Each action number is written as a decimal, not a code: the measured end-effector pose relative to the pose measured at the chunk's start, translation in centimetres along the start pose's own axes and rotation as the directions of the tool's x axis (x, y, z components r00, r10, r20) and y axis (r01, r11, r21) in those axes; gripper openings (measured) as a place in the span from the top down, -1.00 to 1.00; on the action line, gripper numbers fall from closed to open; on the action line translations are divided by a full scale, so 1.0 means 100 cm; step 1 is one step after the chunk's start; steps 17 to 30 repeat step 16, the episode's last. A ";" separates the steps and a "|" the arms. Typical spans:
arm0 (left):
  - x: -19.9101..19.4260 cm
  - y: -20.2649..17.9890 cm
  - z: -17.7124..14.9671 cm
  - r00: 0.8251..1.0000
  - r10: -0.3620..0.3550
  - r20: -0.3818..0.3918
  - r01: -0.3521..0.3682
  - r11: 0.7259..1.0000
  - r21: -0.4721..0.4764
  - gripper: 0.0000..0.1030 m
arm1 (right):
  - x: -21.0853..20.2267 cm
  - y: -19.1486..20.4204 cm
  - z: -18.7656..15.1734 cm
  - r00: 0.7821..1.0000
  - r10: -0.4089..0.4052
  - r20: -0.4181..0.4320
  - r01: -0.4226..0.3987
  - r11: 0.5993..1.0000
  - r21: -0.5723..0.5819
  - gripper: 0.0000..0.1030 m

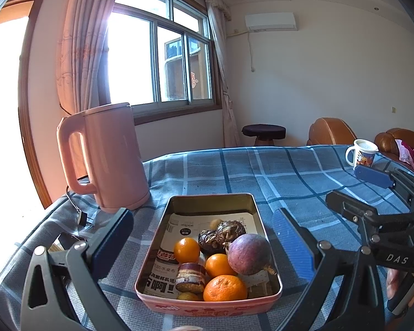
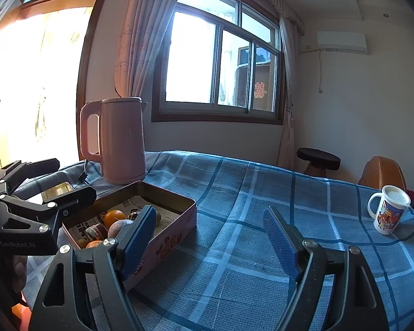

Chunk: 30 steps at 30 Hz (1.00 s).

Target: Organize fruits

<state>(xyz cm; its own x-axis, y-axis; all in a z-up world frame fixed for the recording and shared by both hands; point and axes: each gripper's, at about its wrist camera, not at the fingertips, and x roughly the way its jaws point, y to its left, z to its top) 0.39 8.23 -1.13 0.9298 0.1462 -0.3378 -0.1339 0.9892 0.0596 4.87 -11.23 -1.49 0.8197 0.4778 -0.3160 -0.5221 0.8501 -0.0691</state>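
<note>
Left wrist cam: the left gripper (image 1: pixel 207 251) has its fingers spread wide, nothing pinched, and the pink tin (image 1: pixel 208 302) sits on the plaid tablecloth (image 1: pixel 262 171) right between them. Inside are three oranges (image 1: pixel 225 287), a purple passion fruit (image 1: pixel 249 253) and some snacks. The pink kettle (image 1: pixel 107 157) stands near the table's far left corner.

Right wrist cam: the right gripper (image 2: pixel 209 244) is also wide apart and empty, over bare cloth. The tin is just left of its left finger (image 2: pixel 139 241). A mug (image 2: pixel 387 211) sits by the right edge.
</note>
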 end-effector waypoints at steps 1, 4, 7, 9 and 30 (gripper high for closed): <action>0.000 0.000 0.000 1.000 0.000 0.003 0.000 1.000 0.001 -1.00 | 0.000 0.000 0.000 1.000 0.000 0.000 0.000 1.000 -0.001 -0.57; -0.001 -0.001 0.000 1.000 0.007 0.008 -0.007 1.000 0.005 -1.00 | 0.000 0.000 -0.001 1.000 -0.002 -0.001 0.001 1.000 -0.003 -0.57; -0.001 -0.001 0.000 1.000 0.010 0.011 -0.010 1.000 0.008 -1.00 | -0.001 -0.001 -0.002 1.000 -0.003 -0.004 0.003 1.000 -0.004 -0.57; -0.001 -0.002 0.000 1.000 0.005 0.010 -0.005 1.000 0.009 -1.00 | -0.001 -0.001 -0.003 1.000 -0.004 -0.006 0.004 1.000 -0.004 -0.58; -0.002 -0.005 -0.001 1.000 -0.004 0.009 0.004 1.000 0.021 -1.00 | -0.002 -0.012 -0.007 0.999 -0.024 -0.021 0.025 1.000 0.006 -0.58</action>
